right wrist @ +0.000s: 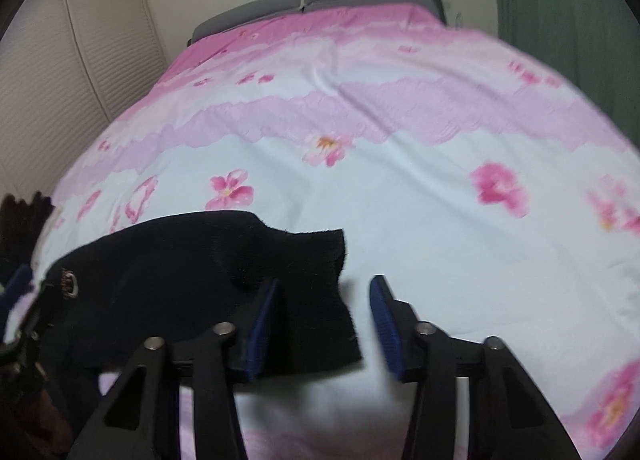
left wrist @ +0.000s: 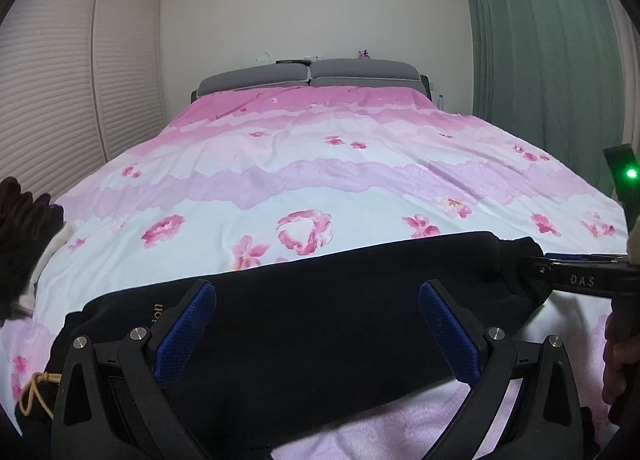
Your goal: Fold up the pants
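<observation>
Pants: I see black pants lying across the near end of the bed, on the pink floral cover, stretched sideways as a flat dark band.
Pants, detail: a tan drawstring shows at their left end in the left wrist view; gold lettering sits near my left claw's left pad. In the right wrist view a small metal eyelet shows near the left end.
Left claw: my left claw stands wide open, both blue pads apart and over the dark cloth. I cannot tell whether the pads touch the fabric.
Right claw: my right claw is also open, with a clear gap between its blue pads. The pants' ragged right end lies at and partly between the pads; the left pad is against the cloth, the right pad is over bare cover. Nothing is gripped.
Right claw, from the left view: it enters from the right edge, reaching the pants' right end; a green light glows above it.
Surroundings: grey headboard at the far end, white louvred doors on the left, green curtain on the right.
Other items: a dark bundle rests at the bed's left edge, apart from the pants.
Image quality: the right wrist view is somewhat blurred.
</observation>
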